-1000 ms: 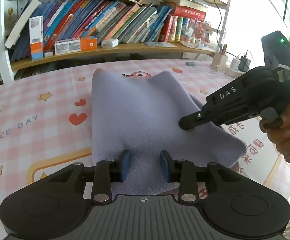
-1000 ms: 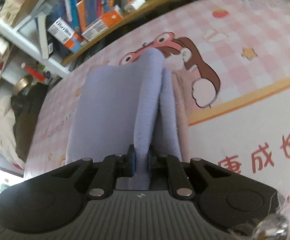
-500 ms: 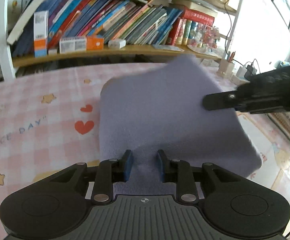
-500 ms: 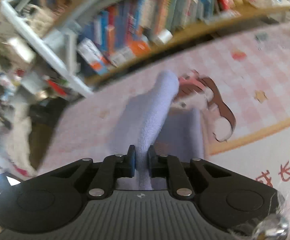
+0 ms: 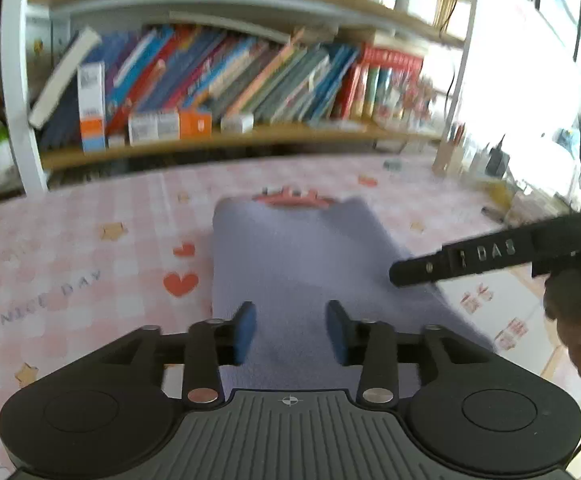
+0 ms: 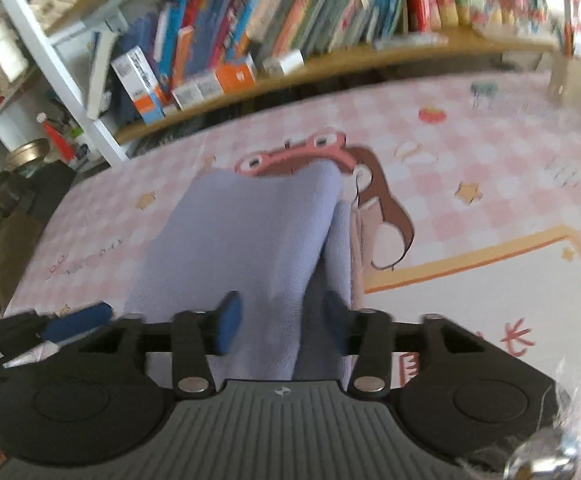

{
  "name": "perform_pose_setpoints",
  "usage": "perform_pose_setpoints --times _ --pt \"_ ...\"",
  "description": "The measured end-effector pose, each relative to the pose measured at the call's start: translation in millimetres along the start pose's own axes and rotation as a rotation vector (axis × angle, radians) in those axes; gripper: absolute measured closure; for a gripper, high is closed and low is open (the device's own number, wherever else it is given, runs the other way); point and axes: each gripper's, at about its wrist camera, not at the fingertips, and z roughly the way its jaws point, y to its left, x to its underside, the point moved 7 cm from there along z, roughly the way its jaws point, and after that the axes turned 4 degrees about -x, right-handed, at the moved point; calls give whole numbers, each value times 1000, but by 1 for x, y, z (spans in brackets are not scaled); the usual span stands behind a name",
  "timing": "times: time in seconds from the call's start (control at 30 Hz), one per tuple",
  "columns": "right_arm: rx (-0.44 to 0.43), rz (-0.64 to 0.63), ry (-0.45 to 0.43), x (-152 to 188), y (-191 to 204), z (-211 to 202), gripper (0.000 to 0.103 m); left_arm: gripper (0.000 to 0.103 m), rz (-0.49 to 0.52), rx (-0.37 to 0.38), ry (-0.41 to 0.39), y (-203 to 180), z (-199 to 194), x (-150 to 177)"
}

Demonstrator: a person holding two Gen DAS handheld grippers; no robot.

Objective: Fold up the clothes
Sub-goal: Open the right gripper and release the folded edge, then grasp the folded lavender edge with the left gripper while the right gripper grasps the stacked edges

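A lavender cloth (image 5: 310,264) is lying folded on the pink checked surface (image 5: 90,248), in front of a bookshelf (image 5: 218,92). The left gripper (image 5: 290,330) is hovering over its near edge with fingers spread, gripping nothing. The right gripper (image 6: 276,322) is also standing spread (blue pads apart), a raised fold of cloth lying loose between its fingers.

Both the left gripper (image 5: 290,330) and right gripper (image 6: 276,322) hold their fingers spread apart.
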Motion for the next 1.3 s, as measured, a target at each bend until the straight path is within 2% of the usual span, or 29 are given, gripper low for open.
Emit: perform_pose_setpoints --times 0.07,0.13,0.2,0.3,0.4,0.57,0.67,0.83,0.93,1.07,1.17,1.3 --pt "30 -24 -20 3 4 -15 35 42 -7 -20 -20 1 -12 -2" --pt "68 -32 -30 9 6 -26 31 35 -11 -41 -29 2 -22 0" --pt "105 -39 -36 18 8 -35 23 31 -13 -53 -28 3 -27 3" --pt "137 -38 -30 34 9 -40 19 29 -17 -66 -16 6 -32 8" --pt "126 2 -16 37 4 -39 19 28 -18 -74 2 8 -32 12" --pt "103 70 -4 36 -7 -37 14 16 3 -65 17 8 -33 15" --pt "89 111 4 36 -14 -35 14 14 -10 -40 47 15 -25 15" --pt "58 185 20 34 -26 -31 14 14 -132 17 125 38 5 13" --pt "-13 310 66 30 -43 -16 14 14 -211 42 165 54 24 10" --pt "-61 429 126 31 -55 2 14 14 -287 92 225 62 49 10" --pt "-109 445 144 29 -53 10 10 14 -329 134 255 62 62 10" --pt "-159 424 167 24 -47 20 13 15 -372 171 274 59 75 9"
